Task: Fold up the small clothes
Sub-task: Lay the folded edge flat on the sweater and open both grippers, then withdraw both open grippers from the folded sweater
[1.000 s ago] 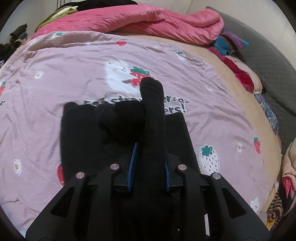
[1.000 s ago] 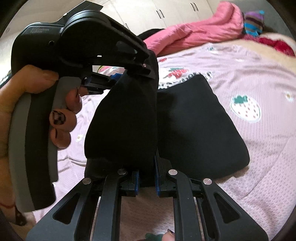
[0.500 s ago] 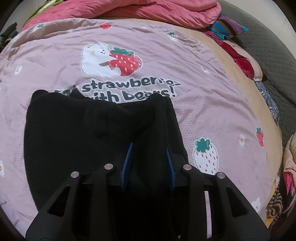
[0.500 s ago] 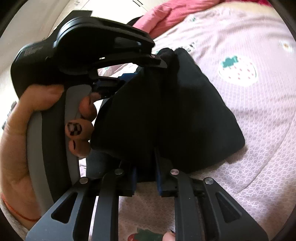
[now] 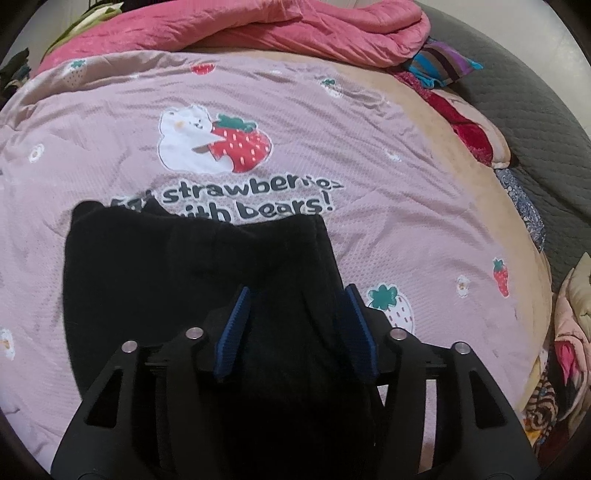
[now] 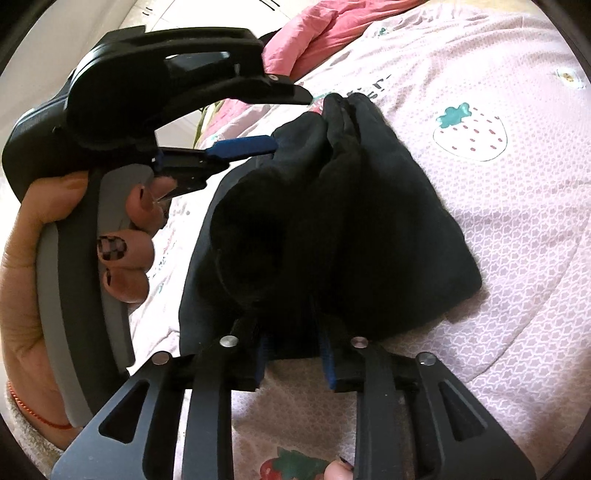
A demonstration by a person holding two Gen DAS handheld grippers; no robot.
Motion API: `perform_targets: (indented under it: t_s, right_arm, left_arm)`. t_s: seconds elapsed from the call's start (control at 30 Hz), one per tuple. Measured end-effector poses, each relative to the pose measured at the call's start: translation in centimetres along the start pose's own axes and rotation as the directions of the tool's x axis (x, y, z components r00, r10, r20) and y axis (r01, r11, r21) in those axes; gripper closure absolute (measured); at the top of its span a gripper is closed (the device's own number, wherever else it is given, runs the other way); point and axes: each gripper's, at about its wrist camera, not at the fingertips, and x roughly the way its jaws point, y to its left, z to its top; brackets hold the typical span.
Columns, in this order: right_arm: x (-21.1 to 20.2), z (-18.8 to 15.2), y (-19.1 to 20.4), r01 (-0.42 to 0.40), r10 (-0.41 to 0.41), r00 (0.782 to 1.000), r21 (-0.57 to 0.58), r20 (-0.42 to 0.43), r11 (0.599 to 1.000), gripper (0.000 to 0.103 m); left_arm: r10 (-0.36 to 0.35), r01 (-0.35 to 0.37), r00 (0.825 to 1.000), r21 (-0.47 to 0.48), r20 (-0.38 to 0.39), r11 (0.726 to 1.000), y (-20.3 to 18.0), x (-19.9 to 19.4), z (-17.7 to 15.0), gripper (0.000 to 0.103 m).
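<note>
A small black garment [image 5: 192,280] lies folded on the pink strawberry bedspread [image 5: 369,147]. My left gripper [image 5: 295,317] is open, its blue pads spread wide over the garment's near right part, the cloth loose between them. In the right wrist view the garment [image 6: 369,221] is bunched in front of my right gripper [image 6: 293,354]. Its jaws stand a little apart with dark cloth between them; whether they pinch it is unclear. The left gripper's body and the hand holding it [image 6: 122,258] sit at the left of that view.
A pink quilt [image 5: 295,29] is heaped at the far edge of the bed. Striped and red clothes [image 5: 443,70] lie at the far right beside a grey quilted surface [image 5: 535,110]. More bundled clothes [image 5: 569,332] sit at the right edge.
My left gripper laid the lifted black flap down over the garment and then opened its jaws wide. My right gripper's jaws have parted somewhat and the cloth has dropped lower.
</note>
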Motion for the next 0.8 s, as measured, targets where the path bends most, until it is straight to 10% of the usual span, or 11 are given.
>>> perform_targets:
  t_s: [0.5,0.73,0.8]
  right_arm:
    - [0.6,7.8,-0.3,-0.038,0.038,0.996,0.011,-0.077,0.999,0.028]
    - [3.6,10.2,-0.9,-0.034,0.038,0.992,0.034,-0.117,0.999,0.029]
    - [4.3,10.4,-0.9,-0.019,0.022,0.995,0.025,-0.102,0.999,0.045]
  left_arm:
    - [0.068,-0.067,0.990,-0.014,0.123,0.998,6.6,-6.4,-2.2,0.027]
    - [0.133,-0.128,0.984,-0.049,0.121,0.991,10.8,-6.0,-5.2,0.027]
    - [0.145,-0.140,0.983,-0.054,0.114,0.989,11.2,-5.6,-5.8,0.027]
